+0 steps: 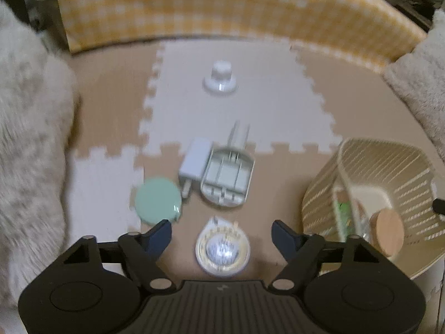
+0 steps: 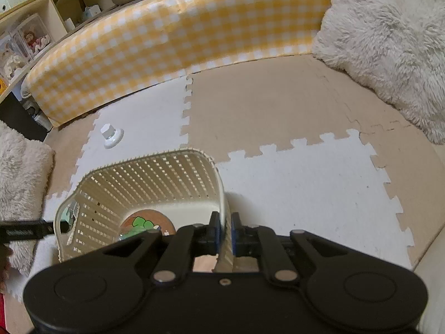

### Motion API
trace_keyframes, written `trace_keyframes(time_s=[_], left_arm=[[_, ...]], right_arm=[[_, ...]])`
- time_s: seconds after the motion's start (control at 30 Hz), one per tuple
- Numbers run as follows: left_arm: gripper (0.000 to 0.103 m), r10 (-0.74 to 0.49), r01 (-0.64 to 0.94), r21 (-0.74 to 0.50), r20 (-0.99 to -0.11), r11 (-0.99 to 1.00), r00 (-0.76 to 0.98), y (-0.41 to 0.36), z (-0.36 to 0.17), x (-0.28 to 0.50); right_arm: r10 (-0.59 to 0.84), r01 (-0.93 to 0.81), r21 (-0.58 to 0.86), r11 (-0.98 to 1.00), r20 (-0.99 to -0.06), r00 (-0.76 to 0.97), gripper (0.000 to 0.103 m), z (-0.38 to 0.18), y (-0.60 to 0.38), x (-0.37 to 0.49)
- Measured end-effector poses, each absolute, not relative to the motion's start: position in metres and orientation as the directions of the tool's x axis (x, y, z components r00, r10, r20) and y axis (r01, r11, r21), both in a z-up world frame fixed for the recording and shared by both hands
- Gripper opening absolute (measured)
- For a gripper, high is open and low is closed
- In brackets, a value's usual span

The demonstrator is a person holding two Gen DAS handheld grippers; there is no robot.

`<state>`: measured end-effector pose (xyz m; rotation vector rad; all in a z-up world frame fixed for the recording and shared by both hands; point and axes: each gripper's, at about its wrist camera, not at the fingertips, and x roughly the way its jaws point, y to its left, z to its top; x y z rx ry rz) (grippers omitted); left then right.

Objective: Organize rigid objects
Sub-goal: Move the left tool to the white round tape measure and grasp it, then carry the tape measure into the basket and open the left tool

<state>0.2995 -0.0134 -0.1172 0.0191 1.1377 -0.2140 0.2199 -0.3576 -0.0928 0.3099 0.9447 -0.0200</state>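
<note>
Nearest in the left wrist view, the left gripper [image 1: 221, 232] points steeply down at the floor with its jaws apart and nothing pressed between them. Directly between the blue pads lies a small round white plastic disc with a shiny faceted centre [image 1: 222, 249], flat on a beige-and-white foam puzzle mat [image 1: 264, 105]. The disc looks like the next thing to be picked up.

Just beyond it, on the mat, sit three more loose items: a flat round mint-green lid [image 1: 157, 200] to the left, a white rectangular plug-shaped block [image 1: 194, 161], and, touching that block, a pale grey plastic tray-like piece with ribs [image 1: 228, 176]. Farther off, well apart, stands a white knob-shaped object on a round base [image 1: 220, 77].

To the right stands a cream slatted plastic basket [image 1: 370, 172]. In the right wrist view, the right gripper [image 2: 224, 229] is closed narrowly on the basket's rim, steadying it. Inside, a round brown item with a green print [image 2: 144, 222] and a round cork-coloured disc [image 1: 388, 231] already rest; other contents are too blurred to name.

Judging by this, sorting is partly done: a few things are in the basket, about five remain on the mat.

At the back runs a yellow-and-white checked padded barrier [image 1: 222, 8], with fluffy cream rugs [image 2: 389, 41] at the sides.
</note>
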Motion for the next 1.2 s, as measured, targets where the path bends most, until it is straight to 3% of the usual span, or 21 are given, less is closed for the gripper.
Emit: trace_keyframes(time_s=[0.47, 0.87, 1.2], left_arm=[[0.054, -0.147, 0.175, -0.092, -0.929, 0.980, 0.339, -0.018, -0.150, 0.299], [0.053, -0.137, 0.153, -0.087, -0.923, 0.984, 0.358, -0.017, -0.145, 0.302], [0.053, -0.202, 0.121, -0.163, -0.860, 0.979, 0.470, -0.015, -0.100, 0.303]], right_arm=[[0.124, 0.142, 0.253, 0.957, -0.800, 0.586, 0.007, -0.093, -0.356, 0.219], [0.114, 0.138, 0.235, 0.962, -0.806, 0.581, 0.005, -0.093, -0.354, 0.220], [0.110, 0.133, 0.227, 0.965, -0.807, 0.580, 0.005, -0.093, -0.353, 0.219]])
